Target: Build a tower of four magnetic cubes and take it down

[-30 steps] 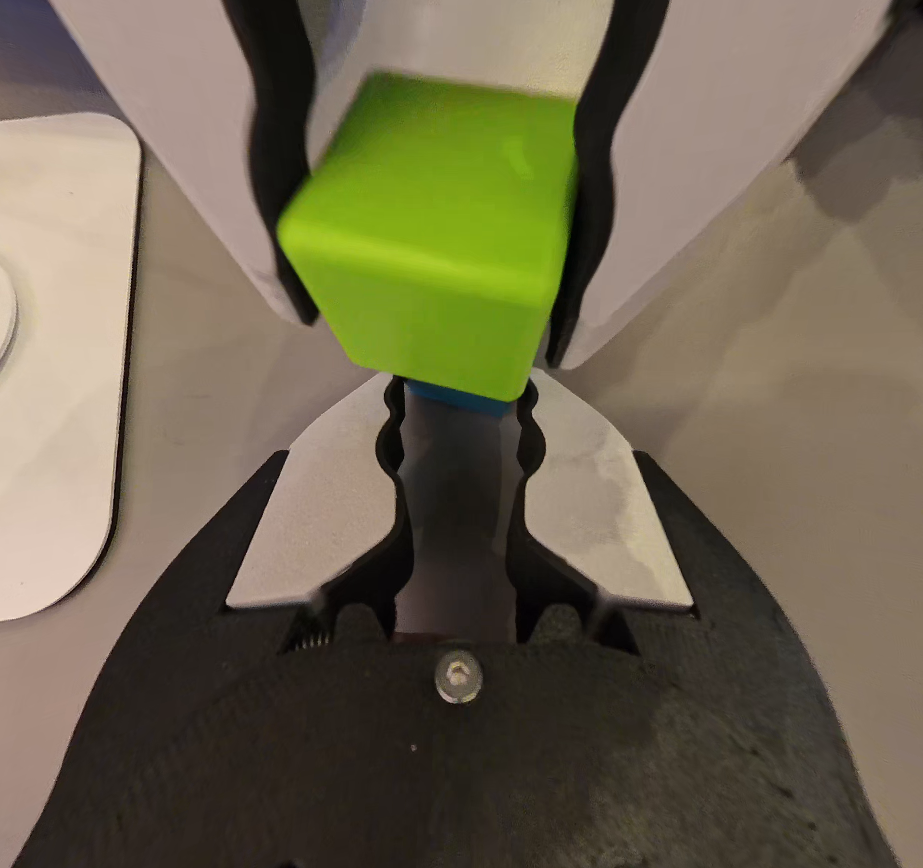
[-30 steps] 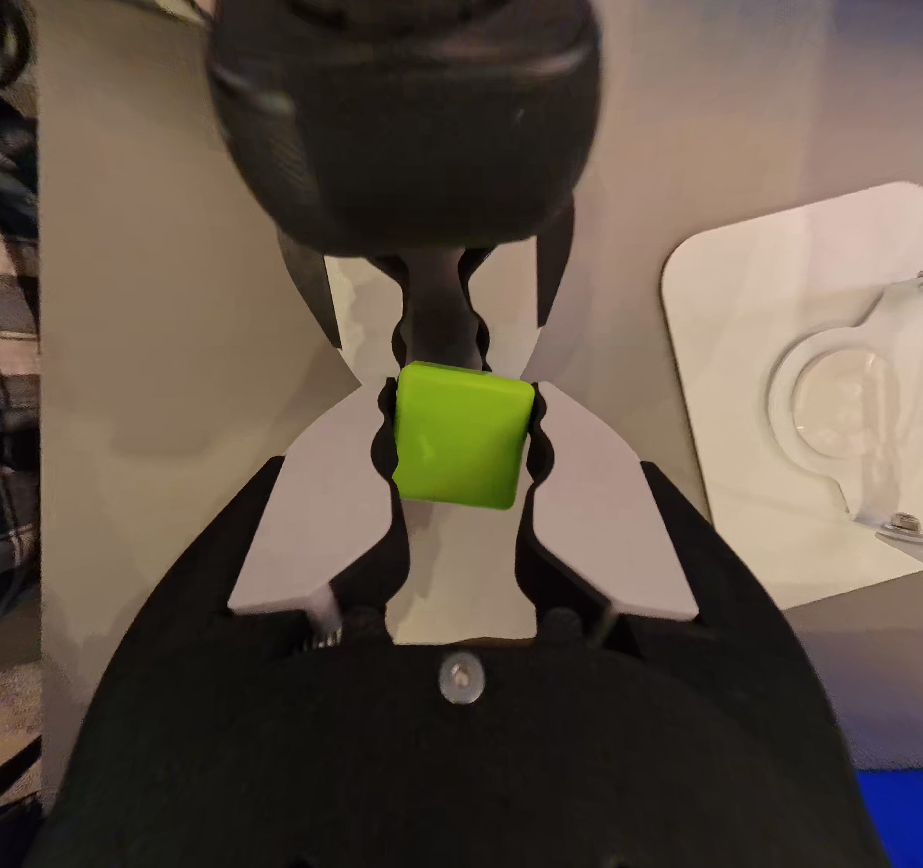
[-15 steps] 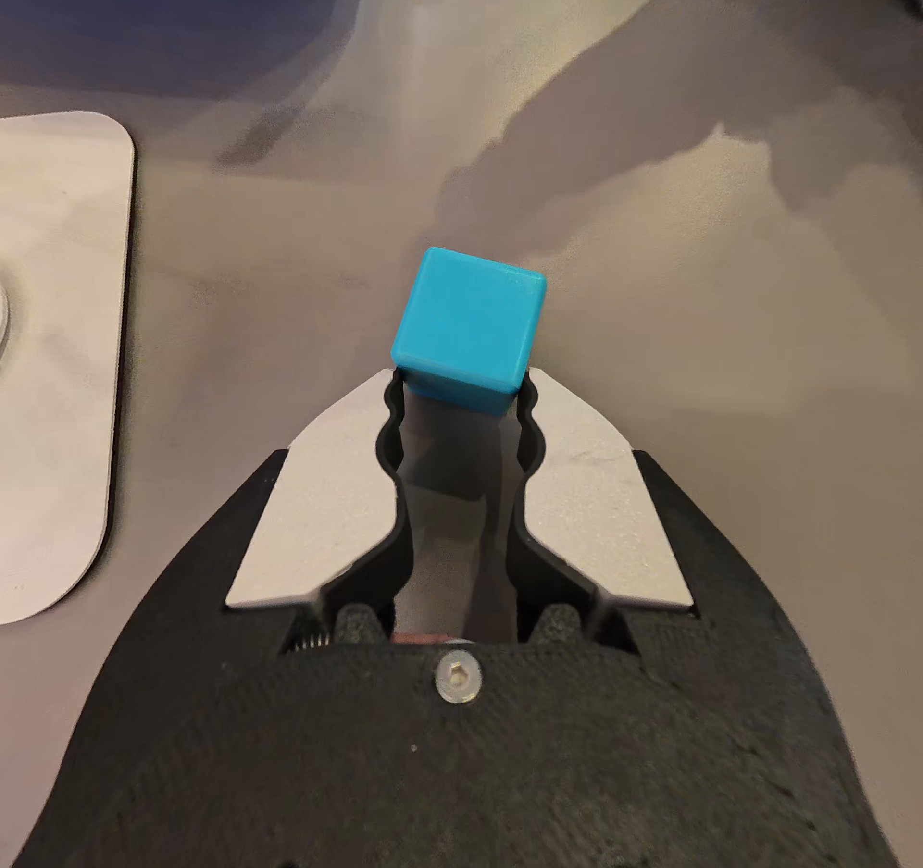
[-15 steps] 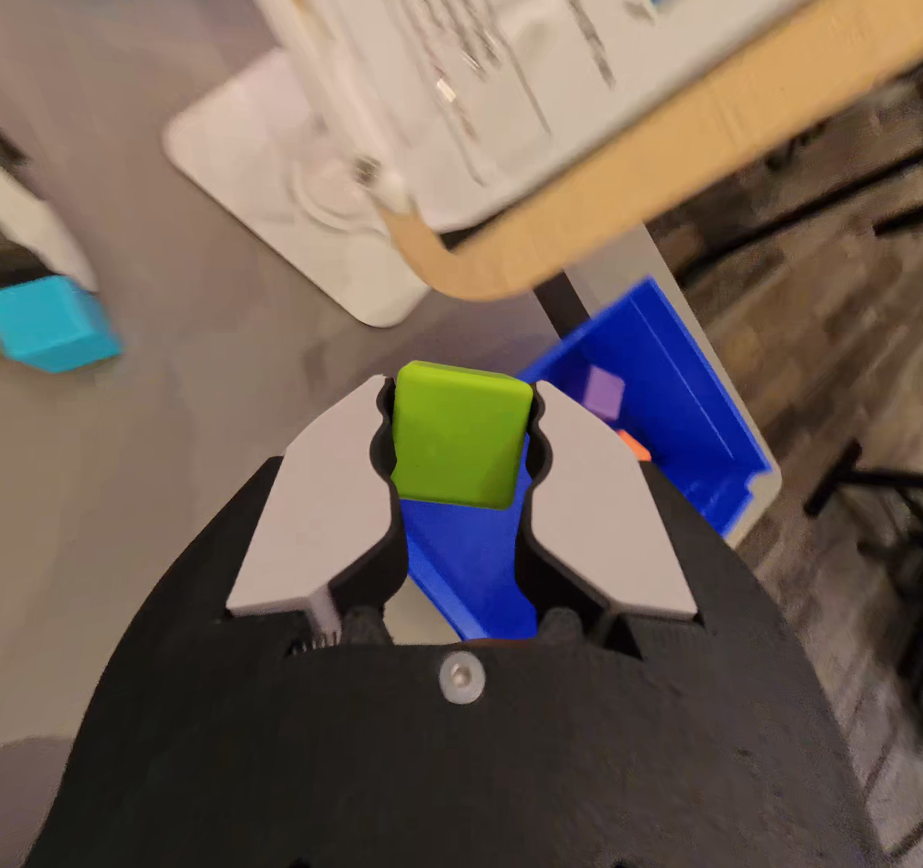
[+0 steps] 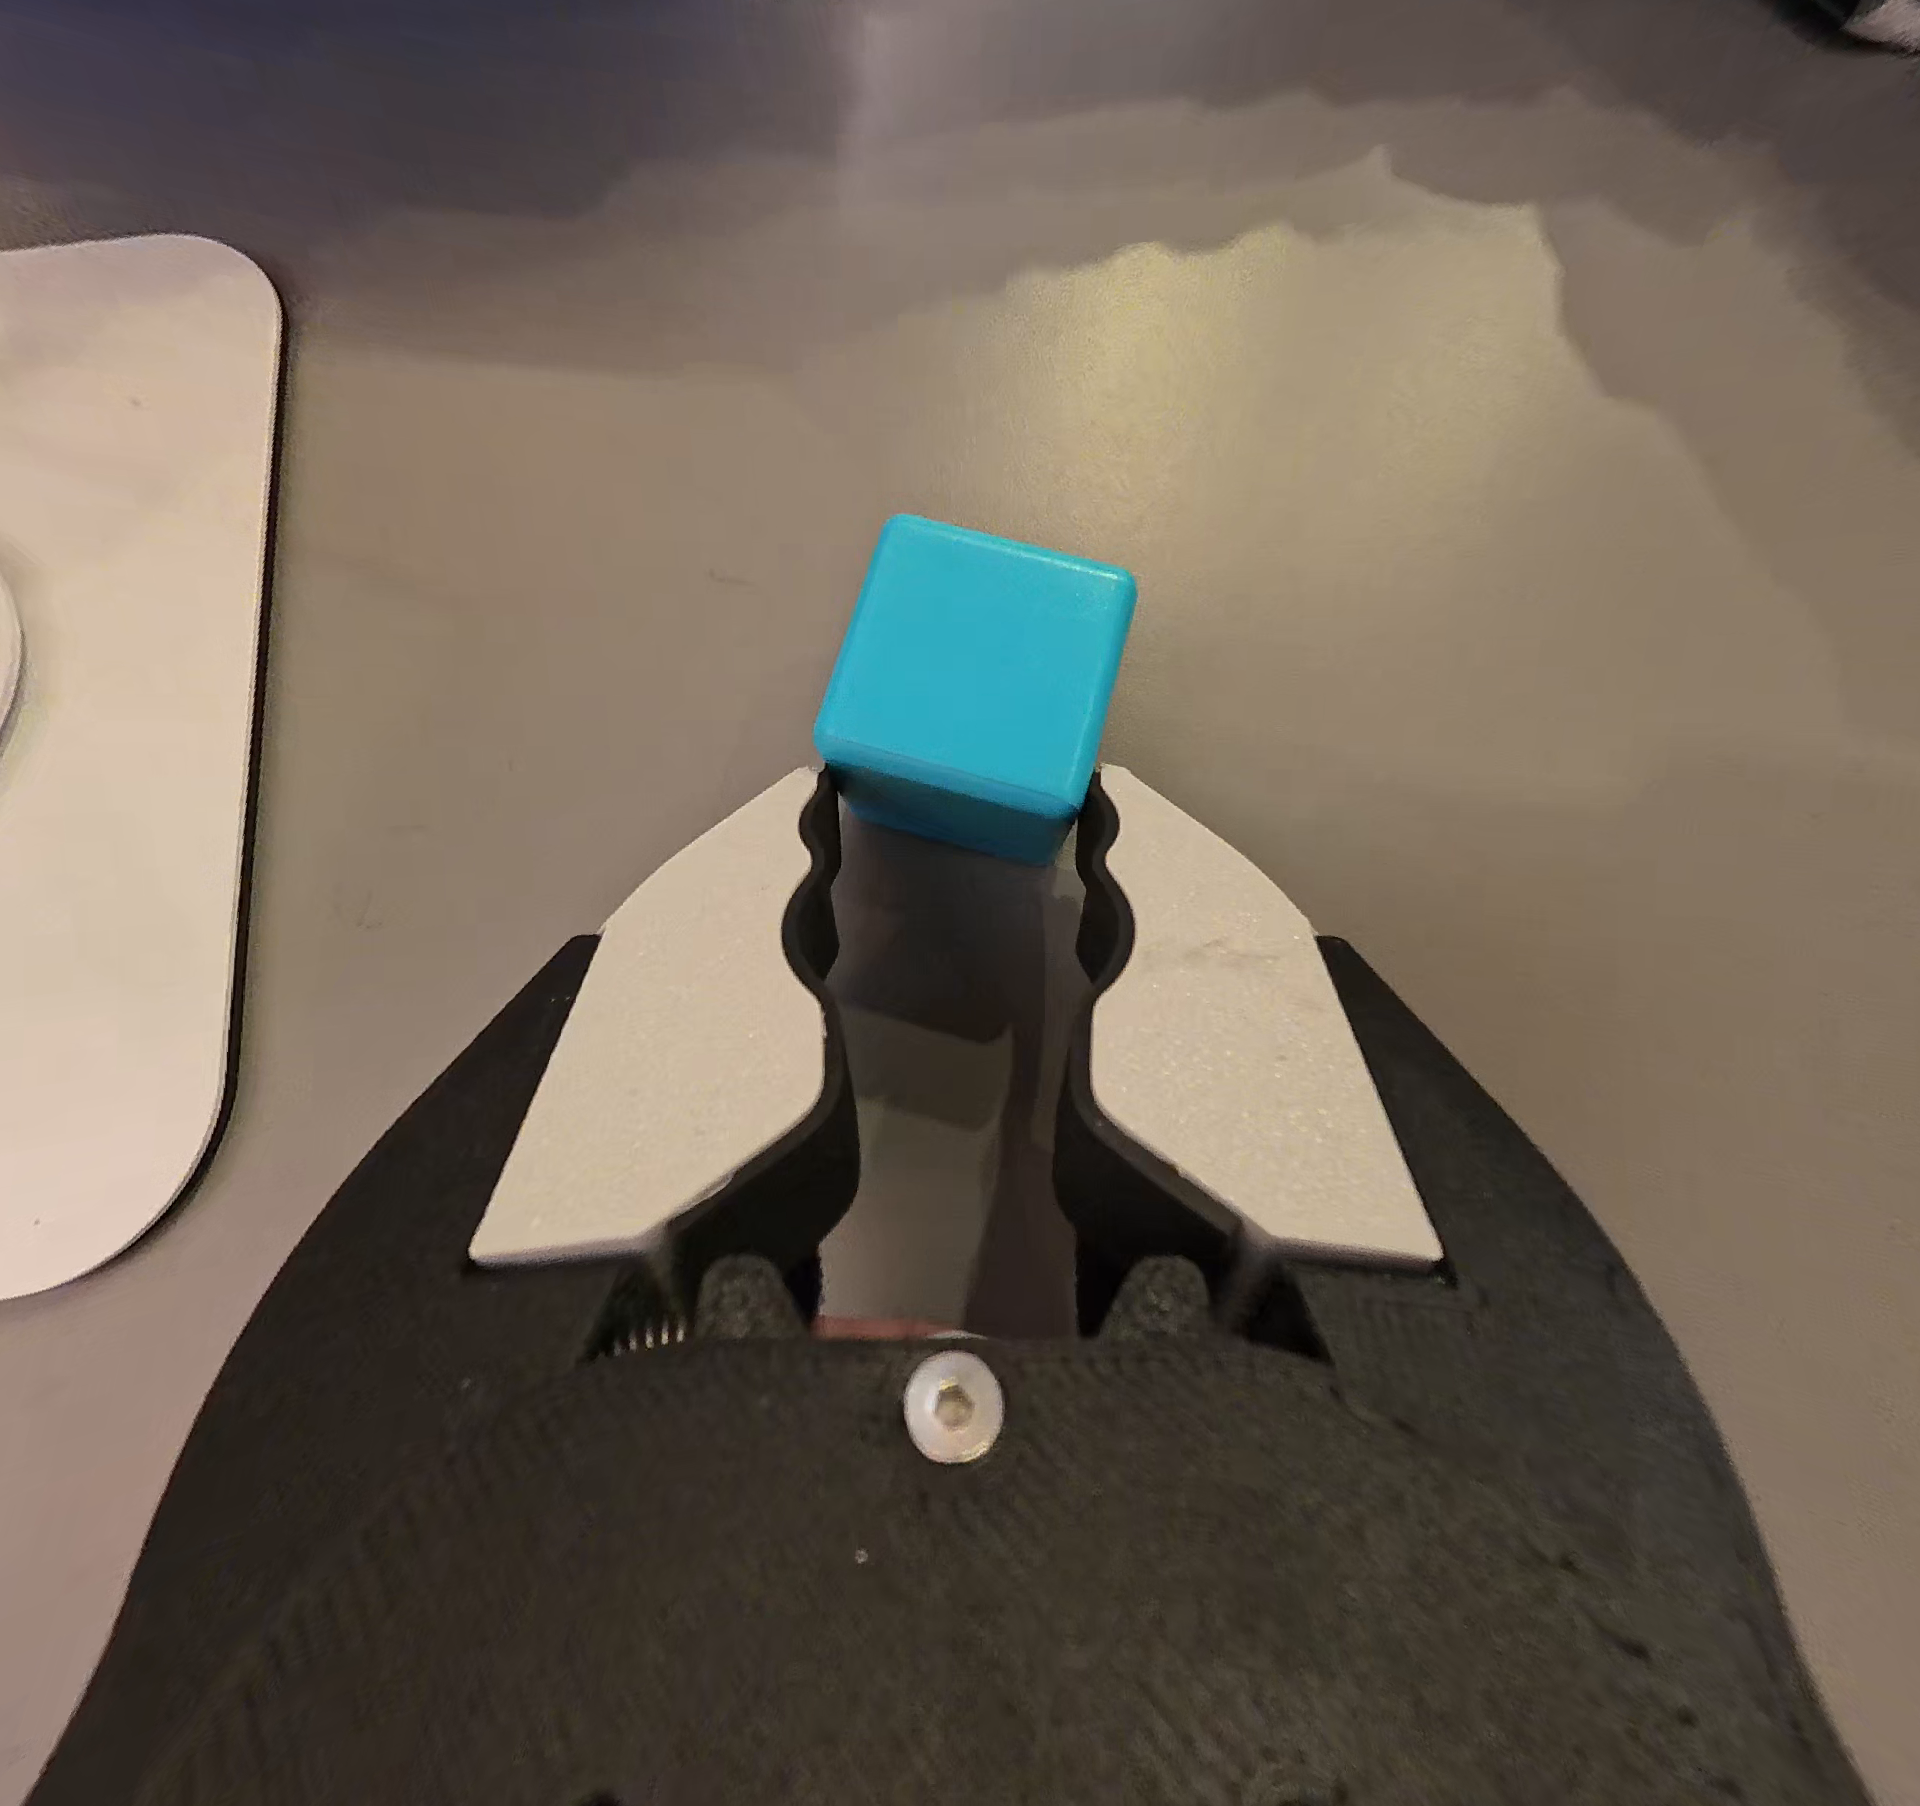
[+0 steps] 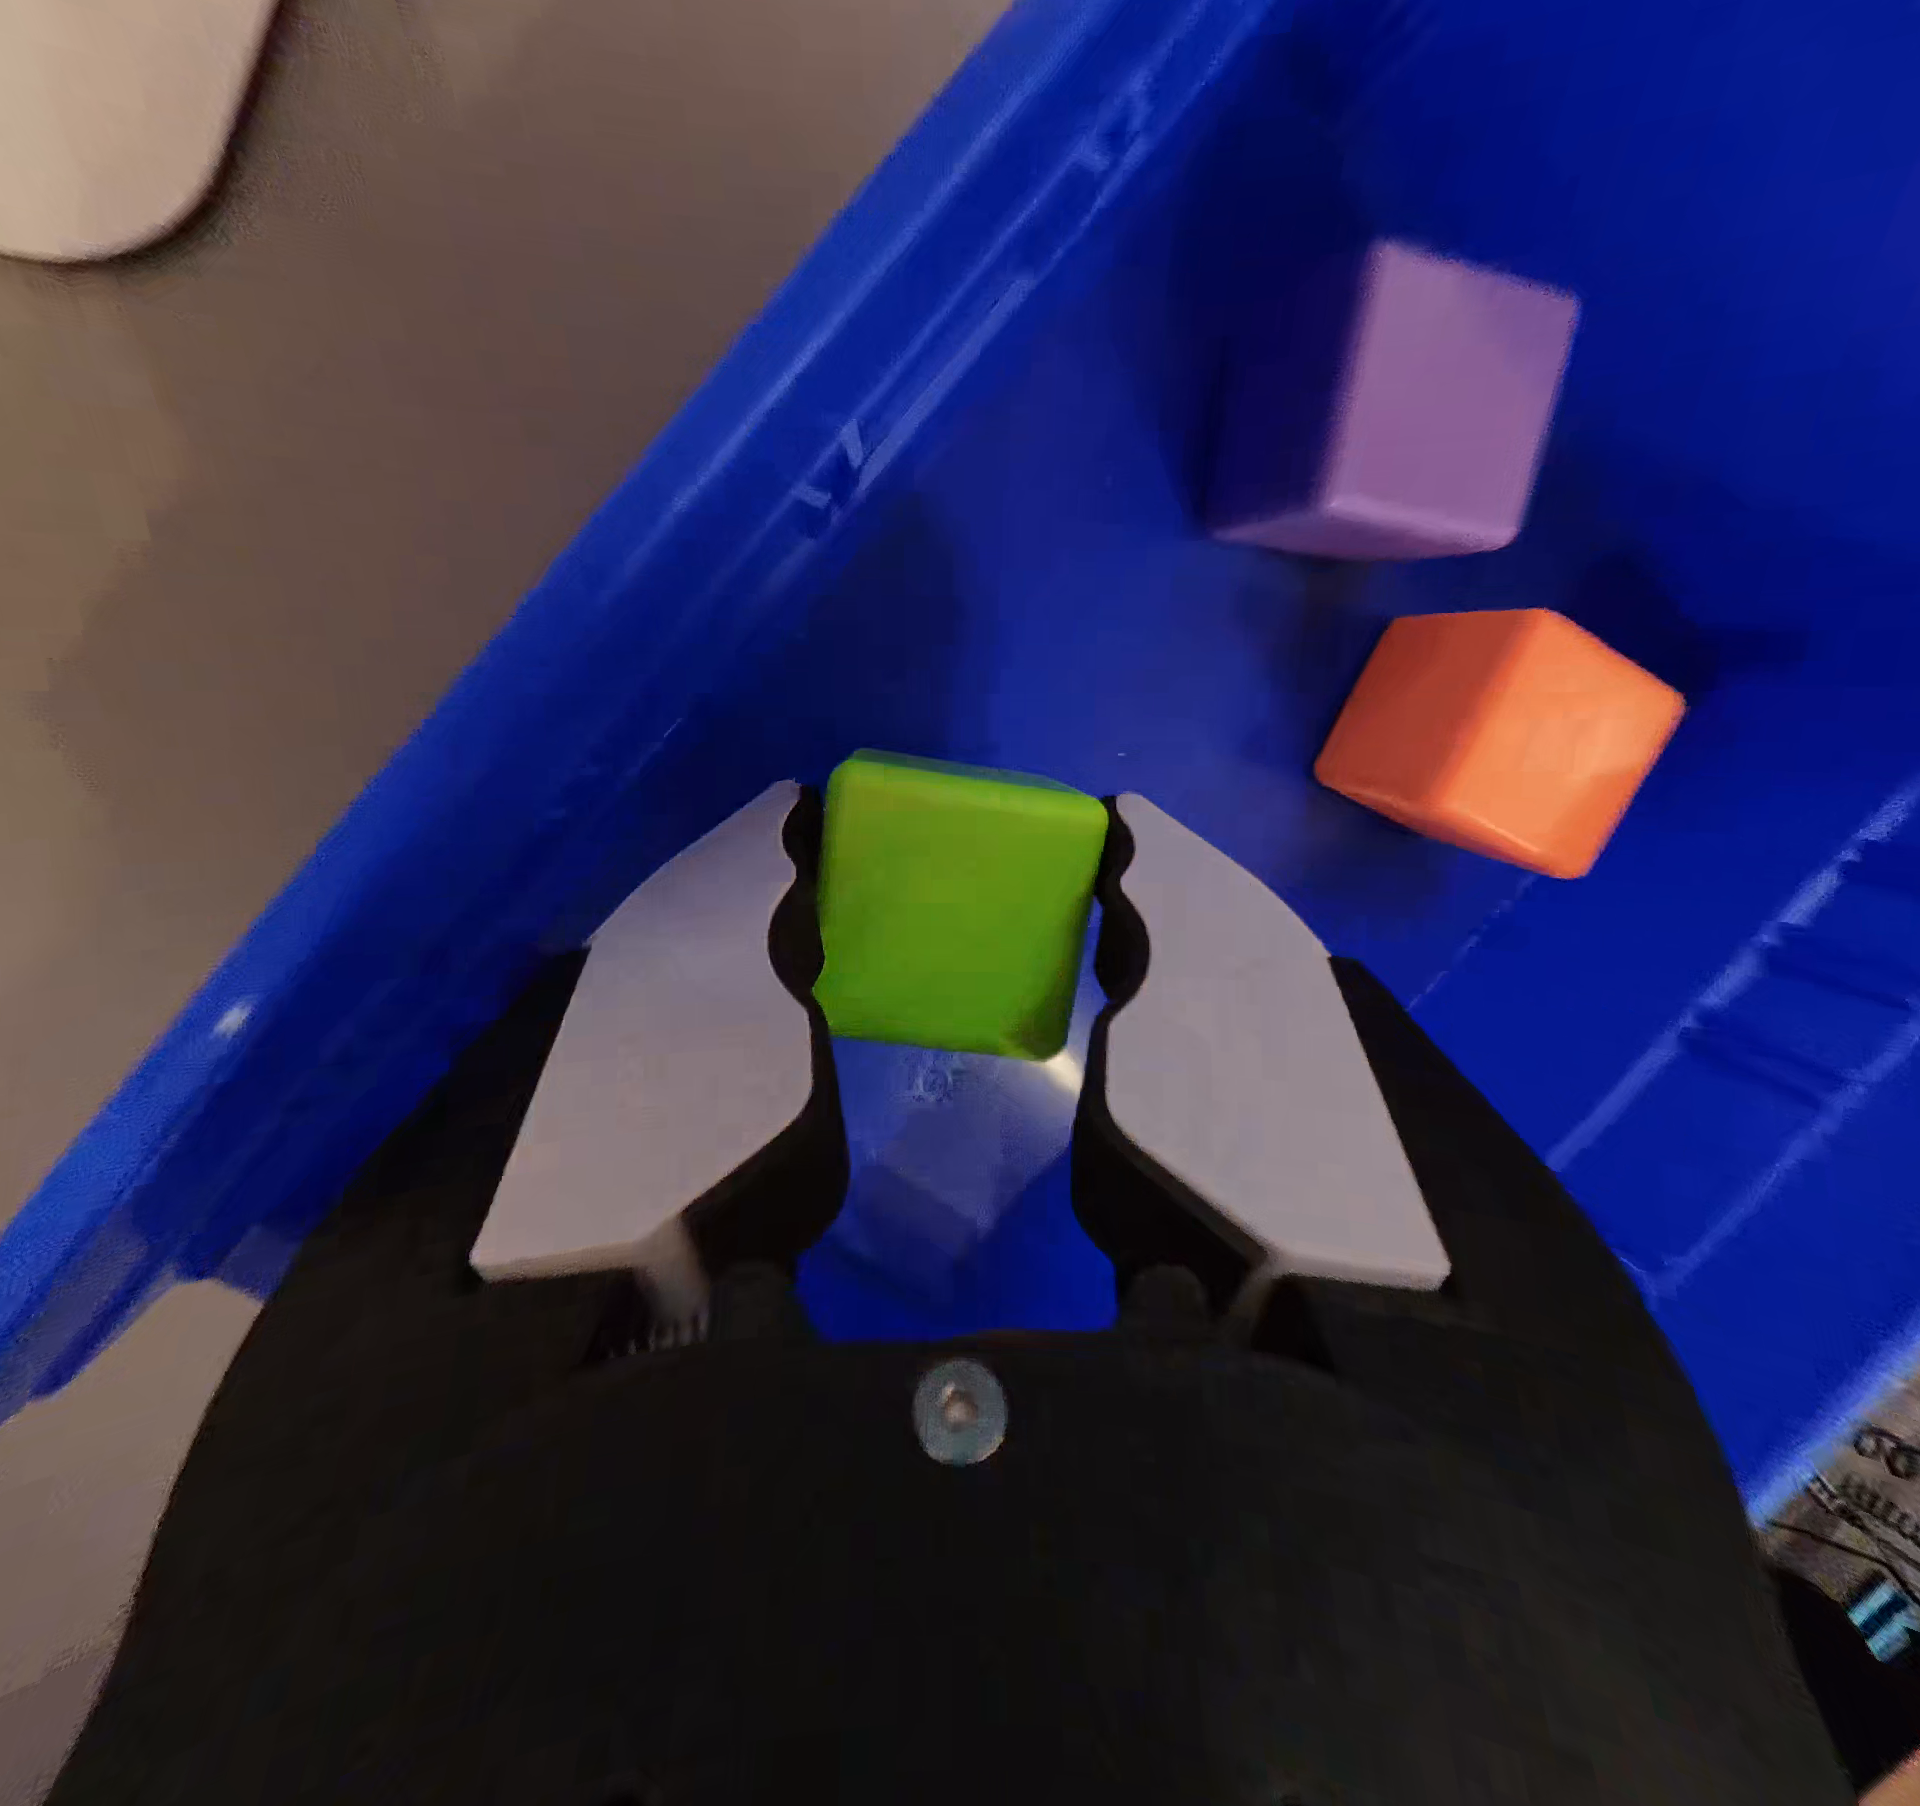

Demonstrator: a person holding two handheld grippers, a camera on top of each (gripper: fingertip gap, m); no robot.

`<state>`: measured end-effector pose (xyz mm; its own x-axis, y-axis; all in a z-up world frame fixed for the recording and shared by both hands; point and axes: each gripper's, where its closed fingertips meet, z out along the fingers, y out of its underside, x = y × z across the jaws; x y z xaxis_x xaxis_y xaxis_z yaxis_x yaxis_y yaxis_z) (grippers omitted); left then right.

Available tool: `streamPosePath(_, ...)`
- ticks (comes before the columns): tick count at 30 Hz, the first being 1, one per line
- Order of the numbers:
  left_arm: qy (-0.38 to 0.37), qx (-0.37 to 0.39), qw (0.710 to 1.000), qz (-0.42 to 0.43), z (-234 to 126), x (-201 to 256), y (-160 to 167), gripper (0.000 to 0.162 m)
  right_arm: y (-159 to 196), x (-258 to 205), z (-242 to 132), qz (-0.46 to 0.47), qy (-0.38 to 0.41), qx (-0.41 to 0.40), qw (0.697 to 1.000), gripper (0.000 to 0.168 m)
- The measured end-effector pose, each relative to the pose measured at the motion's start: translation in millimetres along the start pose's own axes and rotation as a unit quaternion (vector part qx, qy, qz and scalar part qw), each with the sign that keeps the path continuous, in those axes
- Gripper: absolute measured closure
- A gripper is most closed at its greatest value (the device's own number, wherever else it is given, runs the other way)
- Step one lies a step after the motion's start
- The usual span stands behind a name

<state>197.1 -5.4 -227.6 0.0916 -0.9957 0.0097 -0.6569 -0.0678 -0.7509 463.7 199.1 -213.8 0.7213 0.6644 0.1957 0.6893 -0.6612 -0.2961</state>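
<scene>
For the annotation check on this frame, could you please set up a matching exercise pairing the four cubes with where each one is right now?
Things:
1. green cube
2. teal cube
3. purple cube
4. orange cube

Places:
A. lying in the blue bin, the farther of the two there
B. held at the left gripper fingertips, over the grey table
C. clamped in the right gripper, over the bin
D. lying in the bin, the nearer one

Pairs: 1-C, 2-B, 3-A, 4-D

Grey tabletop [image 5: 1351, 509] under warm patchy light, white rounded base plate [image 5: 114, 717] at left.
</scene>
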Motion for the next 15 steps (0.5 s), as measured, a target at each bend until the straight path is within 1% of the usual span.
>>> streamPosePath(2,0.0,0.0,1.0,0.001,0,0,0,0.118,1,-6,12,-0.007,-0.014,-0.008,1.0,0.117)
streamPosePath(4,0.0,0.0,1.0,0.001,0,1,0,0.118,2,-7,18,-0.012,-0.009,-0.015,1.0,0.116)
streamPosePath(7,0.001,0.0,1.0,0.002,-1,1,0,0.118,-1,-5,10,-0.01,-0.003,-0.006,1.0,0.104)
streamPosePath(10,0.0,0.0,1.0,0.003,-1,1,0,0.118,-5,4,-18,-0.008,0.026,0.02,0.999,0.094)
streamPosePath(13,0.0,0.0,1.0,0.003,-1,2,0,0.118,-7,12,-62,-0.006,0.074,0.052,0.996,0.098)
streamPosePath(15,0.0,0.0,1.0,0.003,-1,2,0,0.118,-10,11,-104,-0.018,0.125,0.078,0.989,0.106)
